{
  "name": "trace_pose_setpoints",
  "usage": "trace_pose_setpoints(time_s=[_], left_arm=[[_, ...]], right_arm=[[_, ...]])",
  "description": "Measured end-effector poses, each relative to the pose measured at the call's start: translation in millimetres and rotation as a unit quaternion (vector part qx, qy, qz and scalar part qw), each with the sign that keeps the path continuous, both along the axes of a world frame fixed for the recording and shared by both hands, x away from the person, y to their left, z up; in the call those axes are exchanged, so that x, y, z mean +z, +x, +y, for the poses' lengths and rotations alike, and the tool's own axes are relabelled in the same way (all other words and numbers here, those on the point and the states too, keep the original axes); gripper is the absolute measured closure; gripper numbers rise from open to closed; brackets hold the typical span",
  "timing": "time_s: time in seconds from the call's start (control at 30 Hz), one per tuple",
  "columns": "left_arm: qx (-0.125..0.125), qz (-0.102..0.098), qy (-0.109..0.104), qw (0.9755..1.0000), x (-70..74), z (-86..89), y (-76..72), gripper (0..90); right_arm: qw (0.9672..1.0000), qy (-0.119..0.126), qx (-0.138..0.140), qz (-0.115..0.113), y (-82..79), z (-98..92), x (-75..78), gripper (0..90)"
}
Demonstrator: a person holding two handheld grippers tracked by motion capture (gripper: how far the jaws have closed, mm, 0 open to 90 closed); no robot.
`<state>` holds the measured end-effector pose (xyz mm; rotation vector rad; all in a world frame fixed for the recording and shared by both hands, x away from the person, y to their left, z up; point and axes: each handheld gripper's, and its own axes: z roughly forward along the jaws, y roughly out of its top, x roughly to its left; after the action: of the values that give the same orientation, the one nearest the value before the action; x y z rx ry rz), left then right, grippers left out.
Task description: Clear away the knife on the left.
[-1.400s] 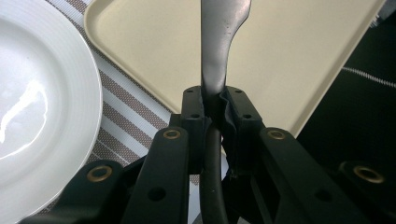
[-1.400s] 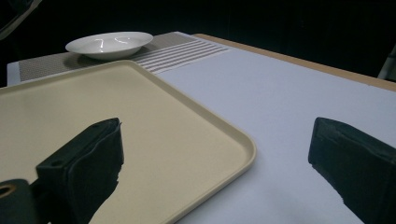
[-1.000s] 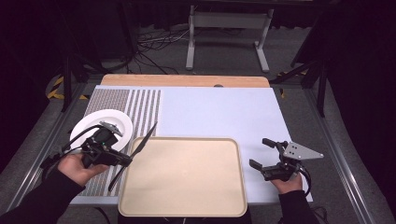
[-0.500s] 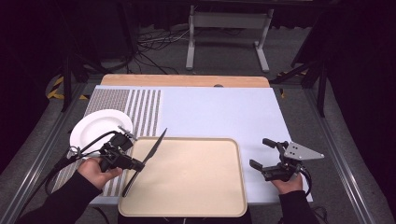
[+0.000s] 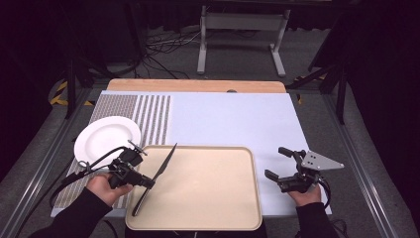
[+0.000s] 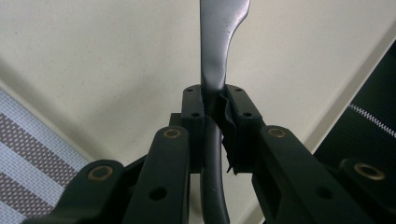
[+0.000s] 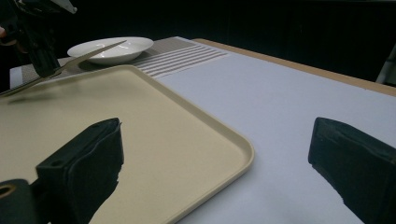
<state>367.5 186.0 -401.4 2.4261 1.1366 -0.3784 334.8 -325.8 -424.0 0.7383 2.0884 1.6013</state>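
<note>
Jaws of left gripper [image 5: 148, 182] clamped on knife [image 5: 155, 177], carried off the plate [image 5: 106, 138] at the tabletop's left edge and lowered over the tray's [image 5: 208, 198] left edge. Probably close to being laid down. Right gripper [image 5: 277, 163] spread, holding nothing, parked by the tray's right edge.

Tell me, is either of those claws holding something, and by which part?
The left gripper clamps a knife around its middle, where handle meets blade. The right gripper is open and holds nothing.
</note>
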Motion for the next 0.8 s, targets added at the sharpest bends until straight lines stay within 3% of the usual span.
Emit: trace_pose_setpoints(time_s=[0.27,0.8], left_arm=[[-0.003,0.001,0.021,0.9998,-8.9,-5.7,-0.9,80.1],[-0.010,0.013,0.032,0.9994,-19.3,-10.2,0.5,79.8]], right_arm=[[1.0000,0.001,0.000,0.000,-0.3,0.0,0.1,4.0],[1.0000,0.003,-0.002,-0.009,-2.0,-1.8,2.1,4.1]])
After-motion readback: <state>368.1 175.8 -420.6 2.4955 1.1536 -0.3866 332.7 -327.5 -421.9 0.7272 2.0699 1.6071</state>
